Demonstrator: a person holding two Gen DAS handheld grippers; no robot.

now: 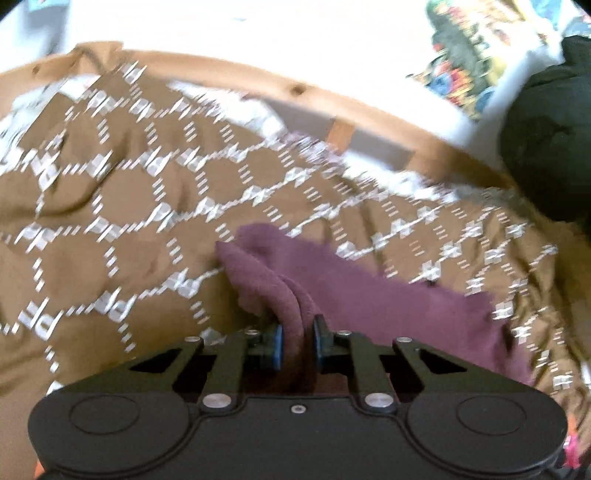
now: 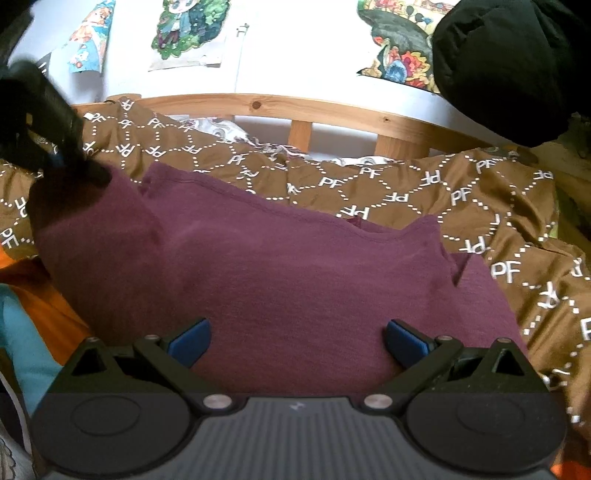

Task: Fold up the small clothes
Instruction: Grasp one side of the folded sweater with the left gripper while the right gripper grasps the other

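A maroon small garment [image 2: 280, 266] lies spread on a brown bedspread [image 2: 461, 199] with a white dotted pattern. My left gripper [image 1: 297, 341] is shut on a bunched edge of the maroon garment [image 1: 369, 295] and lifts it off the bedspread [image 1: 110, 206]. In the right wrist view the left gripper [image 2: 70, 162] shows as a blurred black shape at the garment's far left corner. My right gripper [image 2: 297, 341] is open, its blue pads [image 2: 190, 341] wide apart just above the garment's near edge.
A wooden bed rail [image 2: 295, 107] runs along the back, with a white wall and colourful posters [image 2: 188, 33] behind. A black bundle [image 2: 517, 66] hangs at the upper right. Orange and teal fabric [image 2: 33, 325] lies at the left edge.
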